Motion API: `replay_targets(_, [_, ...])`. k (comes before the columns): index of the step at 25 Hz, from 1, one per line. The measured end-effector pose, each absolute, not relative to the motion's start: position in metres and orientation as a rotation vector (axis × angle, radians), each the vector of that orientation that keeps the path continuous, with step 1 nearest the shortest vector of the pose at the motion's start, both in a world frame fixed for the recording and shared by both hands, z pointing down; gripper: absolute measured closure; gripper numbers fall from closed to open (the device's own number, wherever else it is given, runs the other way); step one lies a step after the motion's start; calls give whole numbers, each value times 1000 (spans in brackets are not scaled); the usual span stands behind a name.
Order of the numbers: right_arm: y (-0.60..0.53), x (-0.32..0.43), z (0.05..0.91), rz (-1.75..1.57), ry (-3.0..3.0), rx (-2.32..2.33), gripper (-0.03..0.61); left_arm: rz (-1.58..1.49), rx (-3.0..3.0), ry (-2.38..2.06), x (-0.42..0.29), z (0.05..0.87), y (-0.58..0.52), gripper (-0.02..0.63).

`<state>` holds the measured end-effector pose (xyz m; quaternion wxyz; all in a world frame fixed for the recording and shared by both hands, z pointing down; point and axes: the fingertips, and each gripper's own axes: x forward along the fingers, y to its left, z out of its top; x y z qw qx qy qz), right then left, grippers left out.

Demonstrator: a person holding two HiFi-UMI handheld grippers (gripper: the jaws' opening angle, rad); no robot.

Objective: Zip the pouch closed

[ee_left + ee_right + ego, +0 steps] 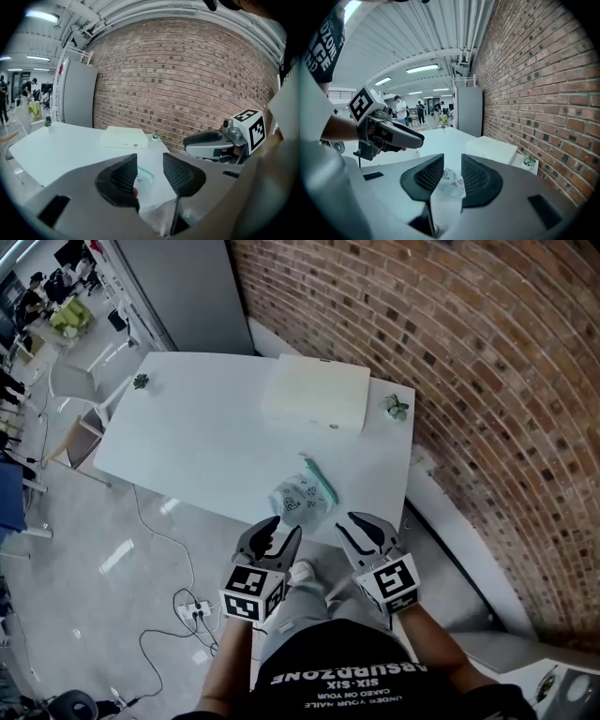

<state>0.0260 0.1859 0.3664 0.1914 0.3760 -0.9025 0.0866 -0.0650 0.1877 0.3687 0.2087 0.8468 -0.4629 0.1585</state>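
Observation:
A small translucent pouch [300,495] with printed marks and a teal zipper edge [321,479] lies flat near the front edge of the white table [197,437]. My left gripper [283,529] hovers just short of the pouch's near left side. Its jaws are open with nothing between them. My right gripper [361,521] is at the pouch's near right side, also open and empty. In the left gripper view the pouch [143,178] shows beyond the open gripper [150,161]. In the right gripper view the pouch [452,180] lies ahead of the open gripper [452,161].
A flat white box [316,393] lies at the table's far side, with a small plant [396,407] beside it and another [141,382] at the far left corner. A brick wall [450,352] runs along the right. A chair [80,381] and floor cables [192,612] are at the left.

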Motion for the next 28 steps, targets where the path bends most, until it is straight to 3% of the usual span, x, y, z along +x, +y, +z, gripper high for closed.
replay_targets(13, [136, 1, 385, 207, -2425, 1076, 491, 547, 2416, -1225, -102, 380, 133, 460])
replay_targets(28, [58, 10, 406, 187, -2364, 1020, 490, 709, 2404, -1117, -95, 423, 77, 460])
